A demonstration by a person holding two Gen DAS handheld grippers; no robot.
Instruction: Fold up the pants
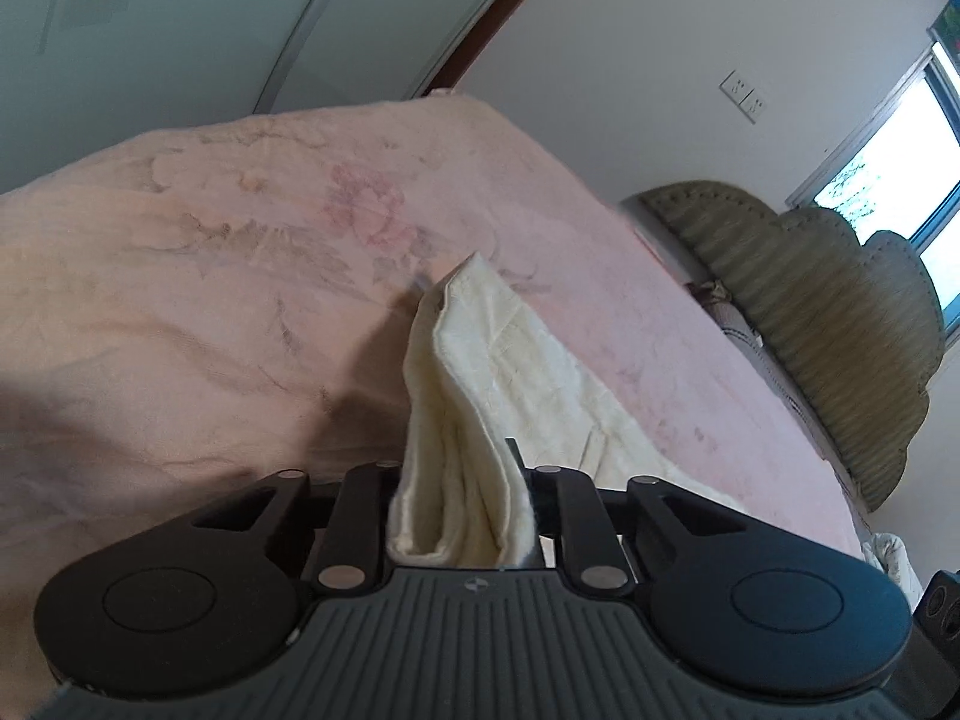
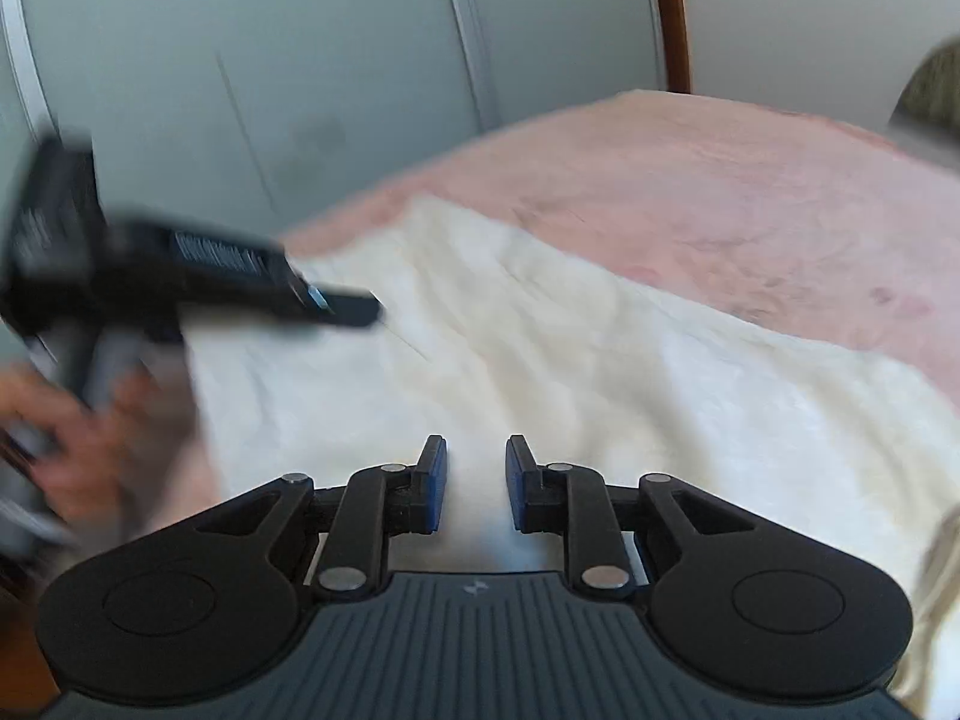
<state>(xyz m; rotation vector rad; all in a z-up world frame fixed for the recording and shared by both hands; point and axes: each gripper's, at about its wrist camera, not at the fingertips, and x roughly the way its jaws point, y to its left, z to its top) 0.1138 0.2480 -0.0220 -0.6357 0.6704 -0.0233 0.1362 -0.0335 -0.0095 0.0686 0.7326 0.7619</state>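
Cream pants (image 2: 540, 372) sprawl mid-frame over pink bed (image 2: 750, 192), soft, light, floppy: left gripper (image 1: 459, 504) clamps a bunched edge, right gripper (image 2: 476, 480) jaws narrowly apart, empty; grab hems.

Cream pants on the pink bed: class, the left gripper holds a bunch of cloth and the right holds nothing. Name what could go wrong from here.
1. The left gripper pinches a thick, layered bunch of the cream pants; a layer could slip out, skewing the fold.
2. The right gripper is open above the cloth, so one side is unsupported and may sag.
3. The pink blanket looks fuzzy; dragged cloth may wrinkle.
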